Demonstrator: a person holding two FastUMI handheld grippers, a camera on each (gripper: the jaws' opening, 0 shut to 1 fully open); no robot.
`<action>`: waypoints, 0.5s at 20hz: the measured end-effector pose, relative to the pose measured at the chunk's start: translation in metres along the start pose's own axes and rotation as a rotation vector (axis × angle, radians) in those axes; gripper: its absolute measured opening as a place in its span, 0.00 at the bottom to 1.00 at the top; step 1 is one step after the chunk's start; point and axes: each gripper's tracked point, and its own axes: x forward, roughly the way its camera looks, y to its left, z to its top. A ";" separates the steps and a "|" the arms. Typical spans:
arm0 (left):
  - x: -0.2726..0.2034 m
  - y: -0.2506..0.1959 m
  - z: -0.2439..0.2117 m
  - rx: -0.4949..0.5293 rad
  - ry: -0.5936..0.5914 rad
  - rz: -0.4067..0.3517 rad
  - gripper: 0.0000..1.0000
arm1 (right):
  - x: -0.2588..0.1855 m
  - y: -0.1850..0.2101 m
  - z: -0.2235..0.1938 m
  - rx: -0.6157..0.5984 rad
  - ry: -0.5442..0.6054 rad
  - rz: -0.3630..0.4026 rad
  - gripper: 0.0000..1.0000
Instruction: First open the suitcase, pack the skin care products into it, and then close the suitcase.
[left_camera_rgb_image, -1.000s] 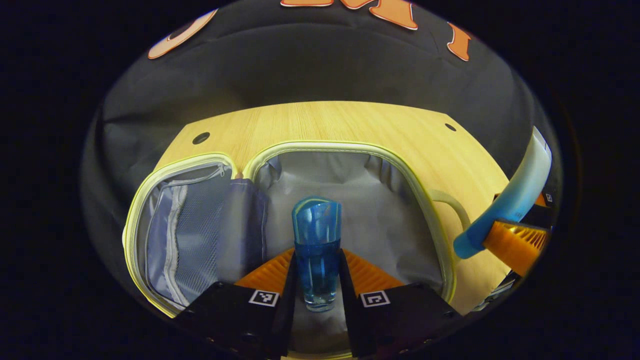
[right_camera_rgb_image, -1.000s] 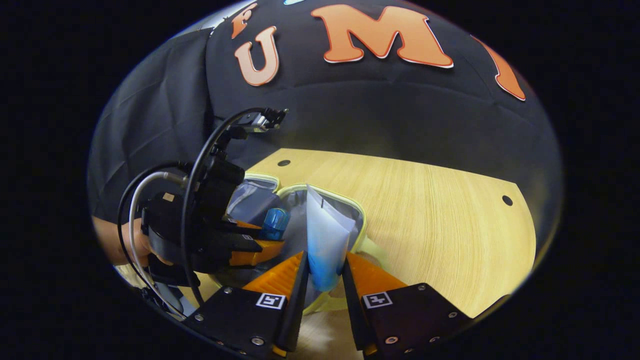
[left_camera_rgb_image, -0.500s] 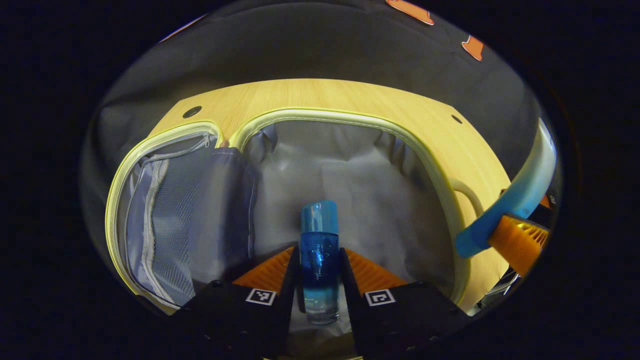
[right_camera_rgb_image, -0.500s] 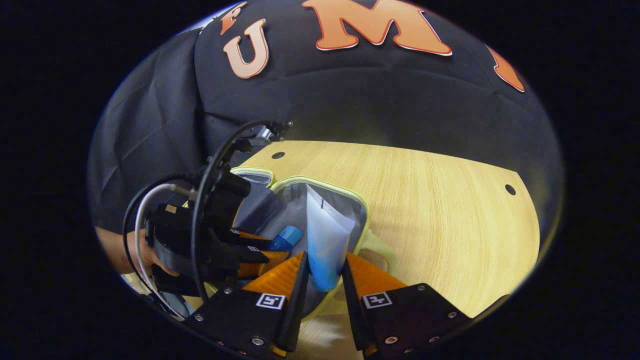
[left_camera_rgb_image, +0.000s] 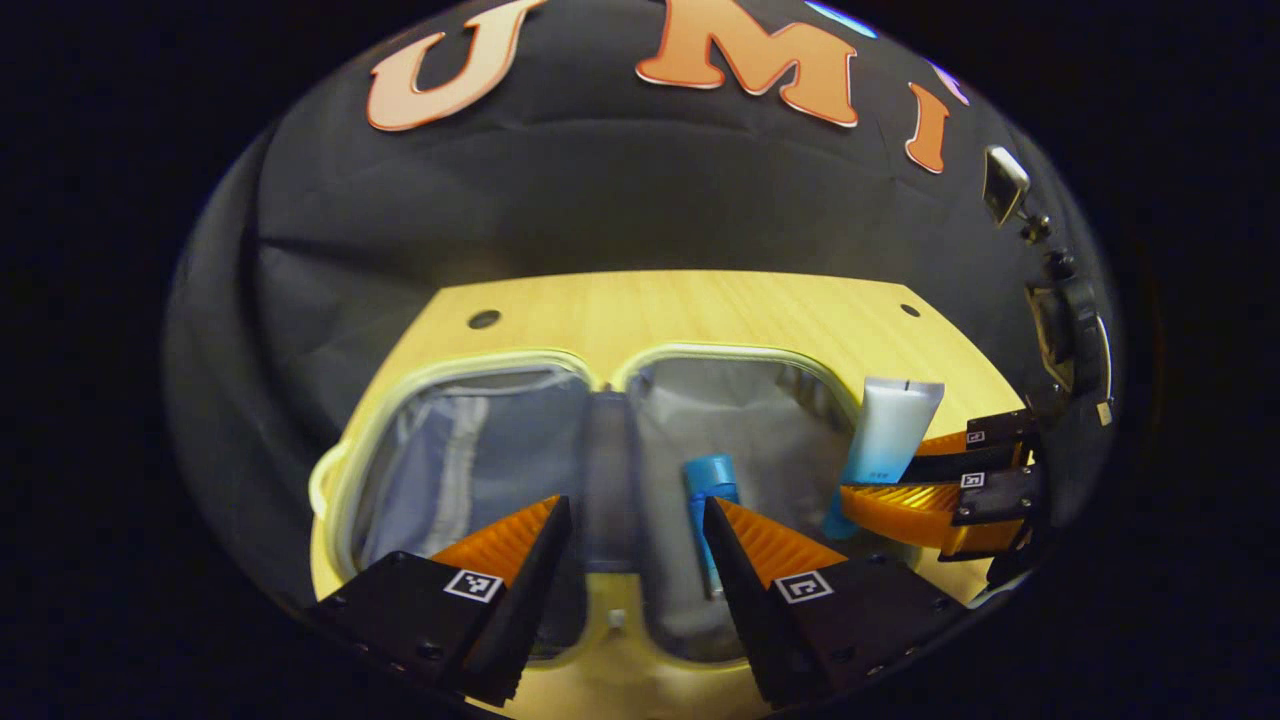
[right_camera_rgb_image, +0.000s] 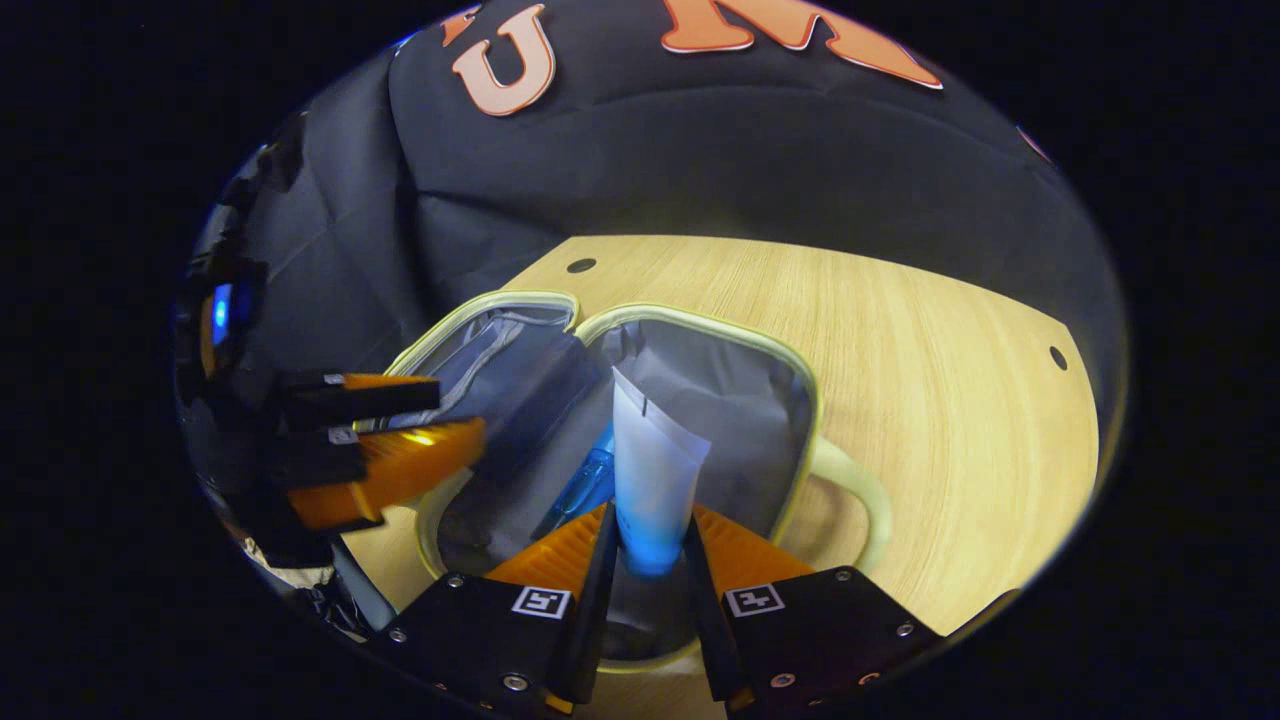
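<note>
- On the wooden table (right_camera_rgb_image: 900, 380) the suitcase (right_camera_rgb_image: 800, 400) lies spread flat, both grey-lined halves face up, a pale loop handle on its right rim.
- Above the right half, the right gripper (right_camera_rgb_image: 648, 560) pinches the blue cap end of a white tube (right_camera_rgb_image: 650, 470), jaws pressed on both sides, the crimped end pointing away.
- Over the near rim hangs the left gripper (left_camera_rgb_image: 635, 520), jaws spread and holding nothing.
- Inside the right half lies a blue bottle (left_camera_rgb_image: 708, 510) on the lining, beside the tube.
- Soft and light, the tube will likely squash if squeezed mid-body; the stiffer cap end is the safer grip.
- Probably hard and slippery, the bottle is best gripped across its middle.
</note>
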 end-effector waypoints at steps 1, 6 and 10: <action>-0.010 0.017 0.003 -0.016 -0.013 0.031 0.83 | 0.005 0.003 -0.004 0.005 0.018 0.000 0.42; -0.044 0.093 0.008 -0.132 -0.031 0.187 0.83 | 0.027 0.000 -0.023 0.052 0.121 -0.040 0.42; -0.062 0.152 -0.006 -0.212 -0.027 0.304 0.84 | 0.040 -0.004 -0.022 0.119 0.146 -0.071 0.42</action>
